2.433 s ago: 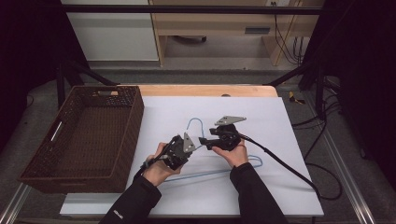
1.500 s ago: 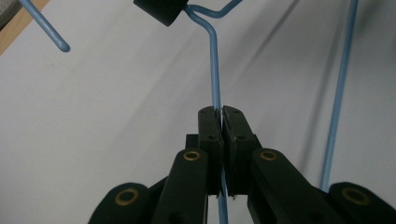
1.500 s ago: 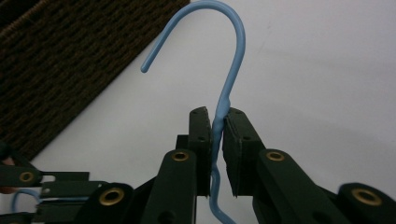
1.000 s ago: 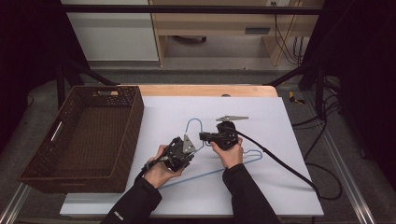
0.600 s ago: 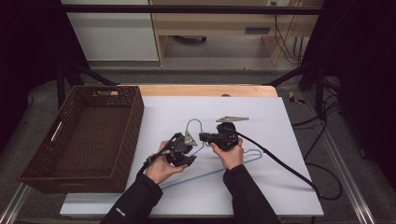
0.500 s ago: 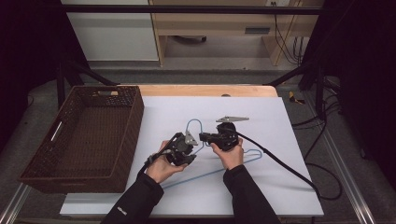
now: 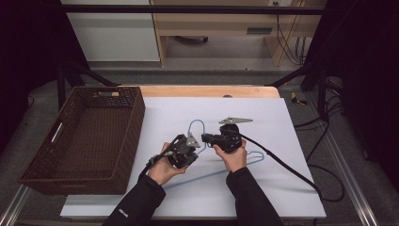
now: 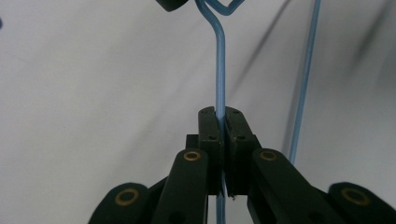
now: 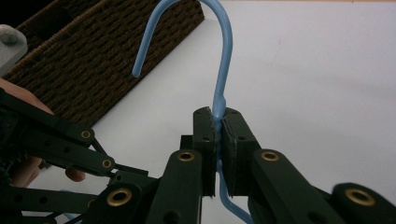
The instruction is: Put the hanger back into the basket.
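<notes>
A light blue wire hanger [image 7: 208, 174] lies slightly lifted over the white table top [image 7: 287, 183], its hook [image 7: 195, 123] pointing away from me. My left gripper [image 7: 197, 149] is shut on one of the hanger's wire arms [image 8: 219, 70], just below the twisted neck; its jaws have just been closing with the wire between them. In the left gripper view the pads [image 8: 208, 130] press the wire from both sides. My right gripper [image 7: 205, 137] is shut on the neck under the hook [image 9: 226, 46]; its pads [image 9: 205, 130] clamp the wire.
A dark brown wicker basket [image 7: 28, 176] stands empty at the table's left side, close to the hook. The right gripper's black cable [image 7: 291, 169] trails off to the right. A wooden edge [image 7: 211, 91] bounds the far side of the table.
The left hand shifted slightly toward the right gripper and its jaws closed on the hanger wire. The right gripper kept its hold on the neck and stayed in place.
</notes>
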Demonstrator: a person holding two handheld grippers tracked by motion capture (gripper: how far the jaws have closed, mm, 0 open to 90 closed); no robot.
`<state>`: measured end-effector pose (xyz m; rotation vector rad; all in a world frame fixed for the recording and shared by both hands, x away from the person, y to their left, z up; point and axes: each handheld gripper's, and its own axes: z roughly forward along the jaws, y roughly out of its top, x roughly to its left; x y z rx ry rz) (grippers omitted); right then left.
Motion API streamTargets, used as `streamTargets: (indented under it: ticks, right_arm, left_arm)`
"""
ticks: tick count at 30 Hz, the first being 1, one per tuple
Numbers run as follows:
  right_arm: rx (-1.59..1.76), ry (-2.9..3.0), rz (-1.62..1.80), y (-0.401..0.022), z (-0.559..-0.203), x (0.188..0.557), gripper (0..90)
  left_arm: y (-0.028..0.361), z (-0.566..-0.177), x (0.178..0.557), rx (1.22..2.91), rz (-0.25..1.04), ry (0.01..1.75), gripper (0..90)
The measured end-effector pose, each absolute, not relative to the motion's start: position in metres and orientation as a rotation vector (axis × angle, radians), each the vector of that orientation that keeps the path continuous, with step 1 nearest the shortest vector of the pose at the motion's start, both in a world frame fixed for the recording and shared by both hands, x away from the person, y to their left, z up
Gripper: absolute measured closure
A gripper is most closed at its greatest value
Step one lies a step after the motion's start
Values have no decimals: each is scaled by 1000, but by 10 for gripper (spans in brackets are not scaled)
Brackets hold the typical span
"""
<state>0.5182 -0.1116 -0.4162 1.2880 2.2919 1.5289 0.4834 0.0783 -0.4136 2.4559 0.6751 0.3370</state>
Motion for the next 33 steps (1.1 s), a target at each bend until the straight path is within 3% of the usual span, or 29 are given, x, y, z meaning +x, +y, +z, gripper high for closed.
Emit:
streamTargets:
  ticks: [8,15,23,28,33]
  right_arm:
    - [1162,2234,1577,-136,-393,496,651]
    - [1129,2127,1603,-196,-379,464,498]
    - [1084,2036,1540,-249,-388,436,230]
    - [1062,2057,1485,-259,-398,429,115]
    - [1082,2070,1463,-267,-405,424,63]
  left_arm:
    - [81,-397,474,2396,377,678,876]
    - [89,-367,468,2341,426,672,876]
    - [102,-336,468,2278,496,707,876]
    - [115,-316,469,2238,543,746,876]
    - [132,-292,468,2221,608,758,876]
